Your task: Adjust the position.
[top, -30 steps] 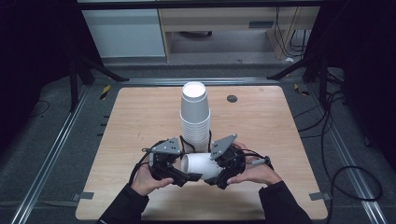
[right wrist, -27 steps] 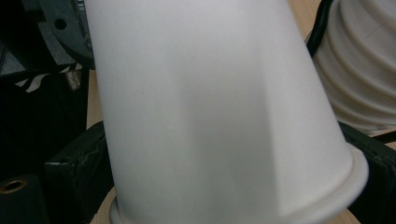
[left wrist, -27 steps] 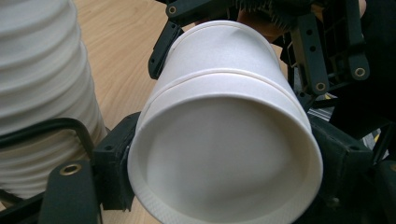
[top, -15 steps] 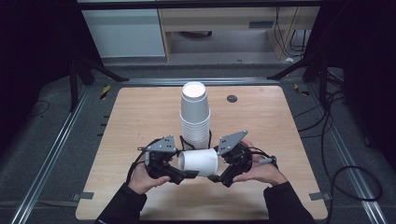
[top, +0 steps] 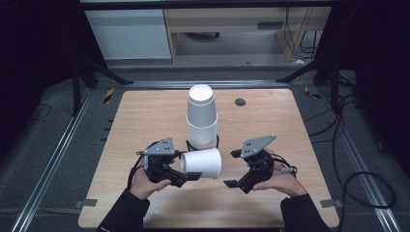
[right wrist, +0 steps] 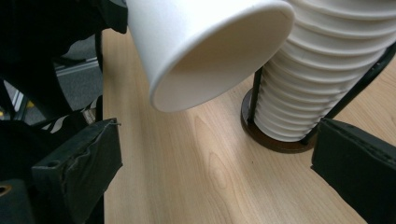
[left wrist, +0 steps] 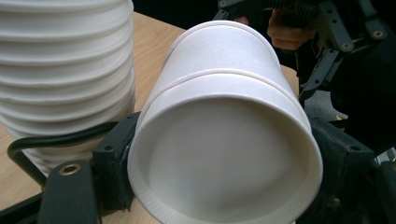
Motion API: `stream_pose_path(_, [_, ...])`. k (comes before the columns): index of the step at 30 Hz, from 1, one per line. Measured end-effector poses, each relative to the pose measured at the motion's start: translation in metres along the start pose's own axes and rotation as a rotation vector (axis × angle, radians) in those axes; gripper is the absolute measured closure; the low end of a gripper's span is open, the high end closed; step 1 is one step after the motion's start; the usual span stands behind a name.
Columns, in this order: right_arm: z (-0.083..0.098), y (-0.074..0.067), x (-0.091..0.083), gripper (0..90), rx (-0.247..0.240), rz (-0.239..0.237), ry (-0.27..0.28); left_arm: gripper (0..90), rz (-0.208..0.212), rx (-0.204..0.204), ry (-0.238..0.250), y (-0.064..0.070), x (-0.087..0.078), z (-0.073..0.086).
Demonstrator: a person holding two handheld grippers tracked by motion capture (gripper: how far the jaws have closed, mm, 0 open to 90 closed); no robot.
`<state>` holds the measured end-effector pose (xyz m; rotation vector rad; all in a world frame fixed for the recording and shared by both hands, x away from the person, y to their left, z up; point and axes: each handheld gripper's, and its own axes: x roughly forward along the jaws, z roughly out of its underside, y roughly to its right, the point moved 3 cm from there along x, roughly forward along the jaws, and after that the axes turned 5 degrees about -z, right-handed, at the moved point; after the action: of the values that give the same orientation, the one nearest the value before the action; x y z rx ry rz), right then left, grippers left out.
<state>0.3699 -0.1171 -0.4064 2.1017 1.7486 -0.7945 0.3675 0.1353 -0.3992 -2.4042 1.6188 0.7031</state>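
A white paper cup (top: pixel 202 163) lies on its side above the table, and my left gripper (top: pixel 191 165) is shut on its base end. In the left gripper view the cup's (left wrist: pixel 224 154) recessed bottom faces the camera between the two black jaws of that gripper (left wrist: pixel 224 172). Its open mouth (right wrist: pixel 219 60) points toward my right gripper (right wrist: pixel 215 163). The right gripper (top: pixel 230 168) stands open a short way right of the cup, touching nothing. Just behind stands a tall stack of upturned white cups (top: pixel 202 118) in a black wire holder (right wrist: pixel 275 137).
The wooden table (top: pixel 145 121) has a small dark round spot (top: pixel 240 102) at the back right. Metal rails (top: pixel 63 140) run along both sides, cables (top: pixel 348 145) trail on the floor at the right, and a cabinet (top: pixel 130 34) stands beyond the far edge.
The right gripper has let go of the cup, opened and drawn away to the right. The left gripper keeps hold of the cup and has shifted slightly left.
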Motion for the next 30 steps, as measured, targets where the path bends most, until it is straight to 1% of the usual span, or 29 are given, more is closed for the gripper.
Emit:
stream_pose_path(2, [0.003, 0.0, 0.0, 2.6, 0.008, -0.009, 0.017, 21.5, 0.002, 0.0, 0.007, 0.001, 0.001, 0.0])
stream_pose_path(4, [0.005, 0.0, 0.0, 2.9, 0.013, -0.007, 0.031, 21.5, 0.009, 0.0, 0.018, 0.002, 0.002, 0.0])
stream_pose_path(5, [0.006, 0.001, 0.0, 2.9, 0.017, -0.012, 0.035, 21.5, 0.009, 0.003, 0.023, 0.002, 0.002, -0.001])
stream_pose_path(6, [0.006, 0.001, 0.0, 2.9, 0.018, -0.007, 0.031, 21.5, 0.009, 0.005, 0.029, 0.003, 0.002, -0.001])
stream_pose_path(11, [0.006, 0.001, 0.001, 2.9, 0.023, -0.025, 0.064, 21.5, 0.042, 0.005, 0.064, 0.008, 0.004, -0.004])
stream_pose_path(15, [0.008, 0.002, 0.005, 3.0, 0.035, -0.047, 0.073, 21.5, 0.057, 0.011, 0.065, 0.011, 0.007, -0.005])
stream_pose_path(18, [0.009, 0.002, 0.009, 3.0, 0.032, -0.055, 0.064, 21.5, 0.068, 0.01, 0.068, 0.012, 0.009, -0.005])
stream_pose_path(24, [0.008, 0.001, 0.012, 3.1, 0.033, -0.085, 0.084, 21.5, 0.093, 0.018, 0.066, 0.016, 0.014, -0.005])
stream_pose_path(25, [0.008, 0.001, 0.012, 3.1, 0.034, -0.086, 0.086, 21.6, 0.102, 0.015, 0.067, 0.017, 0.015, -0.005])
stream_pose_path(30, [0.008, -0.001, 0.015, 3.3, 0.033, -0.112, 0.092, 21.5, 0.121, 0.014, 0.064, 0.019, 0.018, -0.005])
